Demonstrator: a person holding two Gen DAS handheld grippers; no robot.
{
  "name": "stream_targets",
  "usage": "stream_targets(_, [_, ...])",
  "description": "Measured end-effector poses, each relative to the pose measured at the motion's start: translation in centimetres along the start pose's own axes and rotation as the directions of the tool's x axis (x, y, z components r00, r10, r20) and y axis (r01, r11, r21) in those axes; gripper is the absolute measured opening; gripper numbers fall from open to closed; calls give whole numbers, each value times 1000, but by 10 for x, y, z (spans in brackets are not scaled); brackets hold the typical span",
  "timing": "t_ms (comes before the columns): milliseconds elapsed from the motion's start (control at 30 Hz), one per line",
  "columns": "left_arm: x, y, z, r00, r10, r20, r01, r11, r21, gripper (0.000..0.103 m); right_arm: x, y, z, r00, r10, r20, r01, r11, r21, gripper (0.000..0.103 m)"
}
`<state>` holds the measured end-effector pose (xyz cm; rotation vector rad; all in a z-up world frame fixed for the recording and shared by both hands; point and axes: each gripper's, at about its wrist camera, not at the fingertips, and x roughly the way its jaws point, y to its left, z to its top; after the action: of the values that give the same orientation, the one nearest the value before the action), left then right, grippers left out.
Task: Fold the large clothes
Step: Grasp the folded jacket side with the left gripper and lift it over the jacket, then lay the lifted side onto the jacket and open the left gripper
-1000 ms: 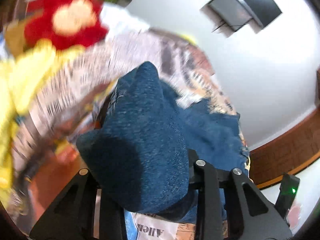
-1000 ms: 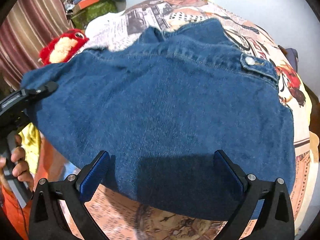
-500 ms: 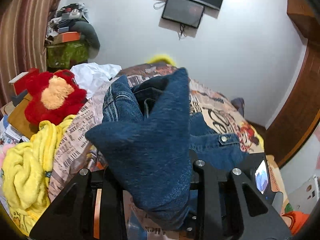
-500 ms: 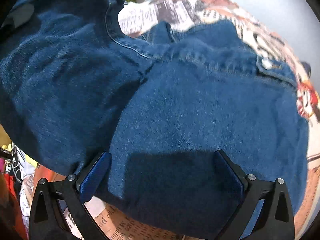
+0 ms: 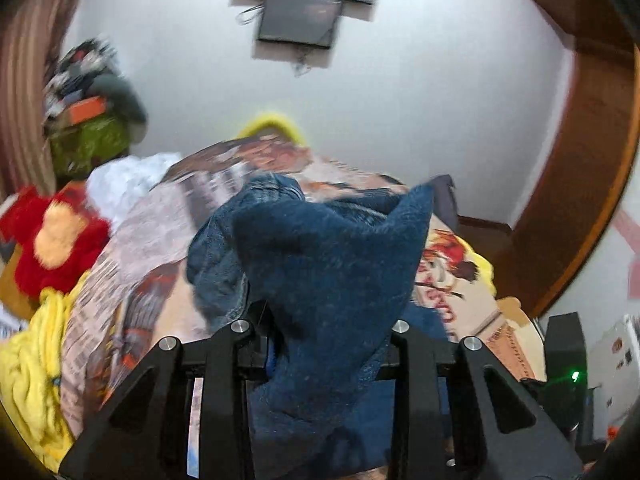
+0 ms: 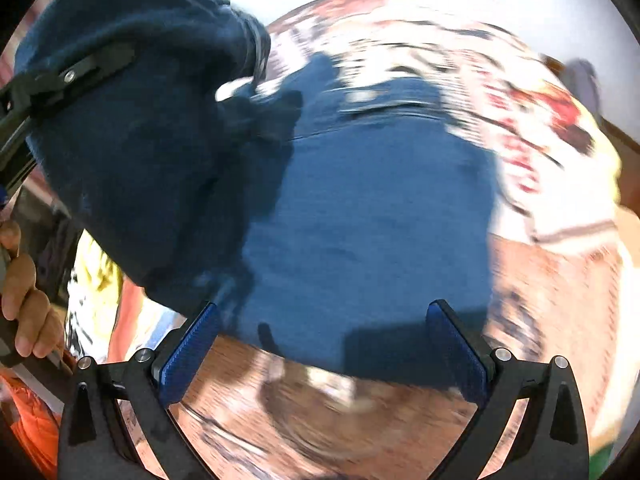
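A blue denim jacket (image 6: 360,208) lies on the patterned bedspread (image 6: 532,280). My left gripper (image 5: 320,332) is shut on a bunched part of the jacket (image 5: 332,264) and holds it up above the bed. It shows in the right wrist view (image 6: 76,76) at the upper left, with lifted denim (image 6: 144,152) hanging from it. My right gripper (image 6: 324,344) is open and empty, just above the jacket's near edge.
A red plush toy (image 5: 52,240) and a yellow blanket (image 5: 32,368) lie at the bed's left side, with white cloth (image 5: 128,180) behind. A green box with clutter (image 5: 88,148) stands at the back left. A wooden door frame (image 5: 580,184) is on the right.
My left gripper has carried the lifted denim up and over toward the right. My right gripper has pulled back, so the jacket's near edge and the bedspread now show between its fingers.
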<state>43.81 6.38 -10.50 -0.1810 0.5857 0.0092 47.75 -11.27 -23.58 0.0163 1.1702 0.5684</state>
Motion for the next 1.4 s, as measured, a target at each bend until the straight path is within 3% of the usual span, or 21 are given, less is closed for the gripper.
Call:
stream_targets(200, [20,-74,-16,996,-84,-34,87,989,122,30,-24,-61,-37,1000,-13,-22,17,981,193,103])
stream_targets(367, [35,-120,-53,987,-110,-120,140,951,277,30,-36,-95,-69,999,-32,-38,40,969,245,103])
stream_targets(567, [49,-132,-103,958,-87,-274,194,897,396,30,-53,-111,-96,999,-25,-26,32,954,297,103])
stream_targets(700, [45,-129,-121,954,-68,-292,194,881,431,31,-64,-118,-98,1000,-25,-3,25,944,329,103])
stream_targets(767, [40,-128,-124,951,-65,-301,197,880,432,40,-73,-120,-98,1000,-27,16,20,939,343,103])
stream_targets(833, [35,-126,-124,930,-114,-350,257,882,395,64,-80,-122,-96,999,-27,34,13,937,349,103])
stream_targets(900, [26,-126,-122,918,-146,-369,290,882,372,70,-89,-120,-93,998,-26,54,5,937,351,103])
stream_targets(1067, [2,-112,-110,910,-175,-375,309,890,335,72,-105,-106,-80,995,-2,100,-32,943,331,103])
stream_targets(1233, [-26,-73,-87,942,-158,-295,252,916,313,89,-103,-89,-57,993,23,115,-56,956,289,103])
stream_targets(1400, [-27,-22,-68,970,-62,-236,129,952,279,93,-82,-72,-30,993,57,104,-83,959,269,103])
